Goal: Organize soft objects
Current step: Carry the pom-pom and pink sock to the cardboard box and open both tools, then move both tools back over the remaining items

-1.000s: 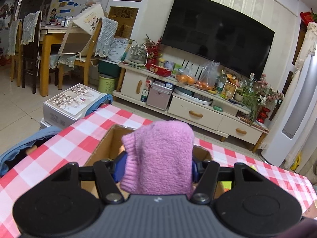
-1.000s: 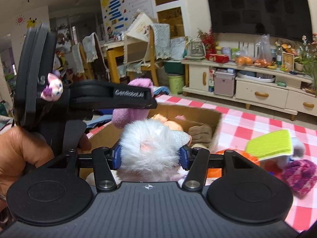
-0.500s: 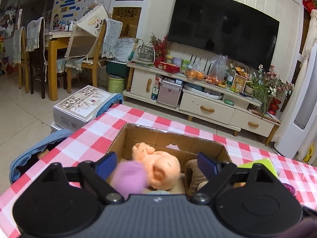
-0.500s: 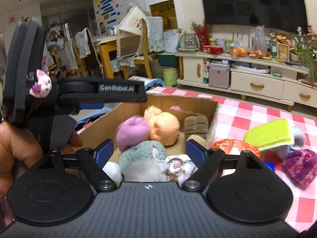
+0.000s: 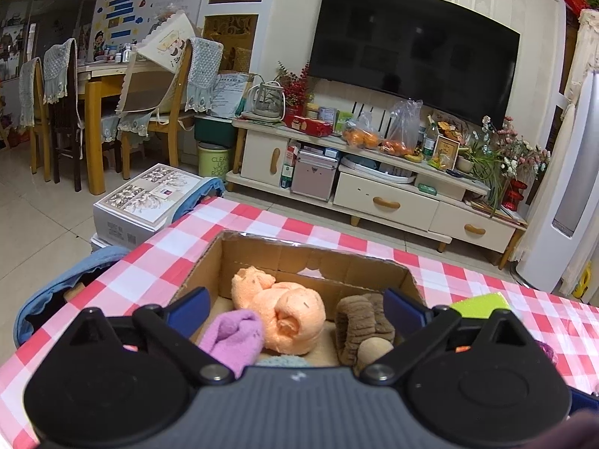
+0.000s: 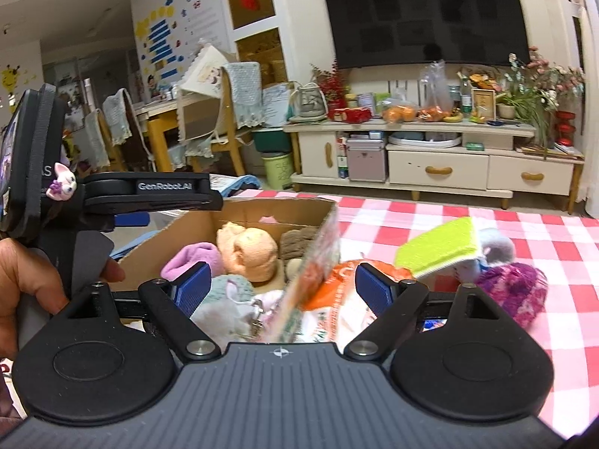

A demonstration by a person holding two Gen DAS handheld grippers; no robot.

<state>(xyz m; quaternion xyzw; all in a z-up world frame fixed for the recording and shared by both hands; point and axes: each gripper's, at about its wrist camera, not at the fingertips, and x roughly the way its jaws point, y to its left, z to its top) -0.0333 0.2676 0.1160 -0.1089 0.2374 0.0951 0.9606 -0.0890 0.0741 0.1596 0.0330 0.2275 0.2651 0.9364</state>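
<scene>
Cardboard box point(image 5: 209, 262) on checked desk point(image 5: 157, 262), left wrist view: holds peach plush point(image 5: 284, 310), purple sock point(image 5: 234, 336) at 8 o'clock of it, brown knit point(image 5: 359, 321) at 3 o'clock. Left claw point(image 5: 295, 307) over box, jaws just opened wide, gripping nothing.

Right wrist view: right claw point(image 6: 280, 288) jaws just spread, nothing clamped; white furry toy point(image 6: 224, 310) lies in box below. Green sponge point(image 6: 438, 247) and magenta knit ball point(image 6: 513, 292) on desk at 3 o'clock of box.

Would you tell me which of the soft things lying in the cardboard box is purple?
The purple knitted piece, at the box's near left; the plush beside it is orange, the roll brown.
</scene>
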